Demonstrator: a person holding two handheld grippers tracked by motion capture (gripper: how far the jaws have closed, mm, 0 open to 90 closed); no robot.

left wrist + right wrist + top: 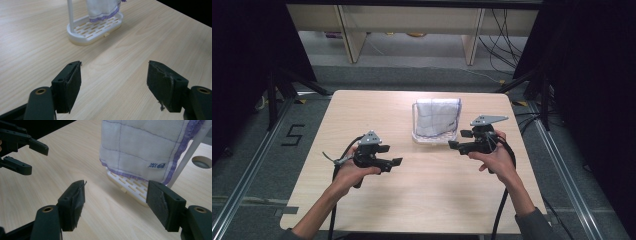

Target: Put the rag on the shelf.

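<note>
White cloth (437,119) draped on white rack (416,136), bare table (422,195) around, nothing blocking

The table (422,185) has a pale wood-grain top, smooth and matt. The rack (96,30) is cream plastic, slightly glossy, with a slotted base. The cloth (140,145) over it is white woven fabric, quilted, purple-edged. The gripper pads (165,85) look like rough black rubber.
</note>
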